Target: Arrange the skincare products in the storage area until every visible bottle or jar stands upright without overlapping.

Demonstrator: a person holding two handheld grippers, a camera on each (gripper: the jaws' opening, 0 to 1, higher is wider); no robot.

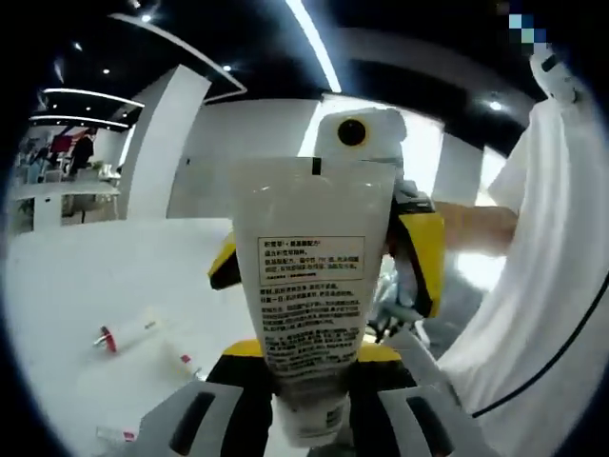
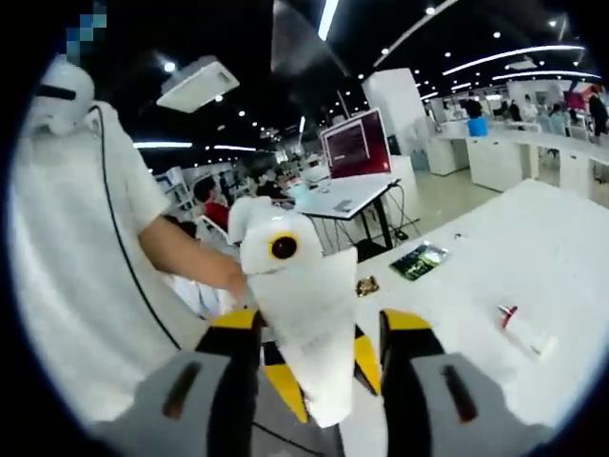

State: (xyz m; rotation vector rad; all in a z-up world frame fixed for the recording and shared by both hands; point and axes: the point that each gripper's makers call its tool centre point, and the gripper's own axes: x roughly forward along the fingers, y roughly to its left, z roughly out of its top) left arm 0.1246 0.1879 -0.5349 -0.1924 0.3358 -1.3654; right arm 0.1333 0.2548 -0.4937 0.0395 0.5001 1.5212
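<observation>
Here the left gripper (image 1: 309, 405) clamps a flat white plastic tube (image 1: 309, 295); right gripper's (image 2: 319, 367) grip unclear; seemingly three small tubes (image 1: 128, 333) lie on the table (image 1: 67, 286).

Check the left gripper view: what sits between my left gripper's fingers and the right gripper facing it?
A white tube with printed text stands between them, its lower end between the left gripper fingers and the right gripper just behind it.

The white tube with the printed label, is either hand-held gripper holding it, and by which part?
Left hand-held gripper clamps the white tube at its lower end. Right hand-held gripper seems to hold its other end.
</observation>
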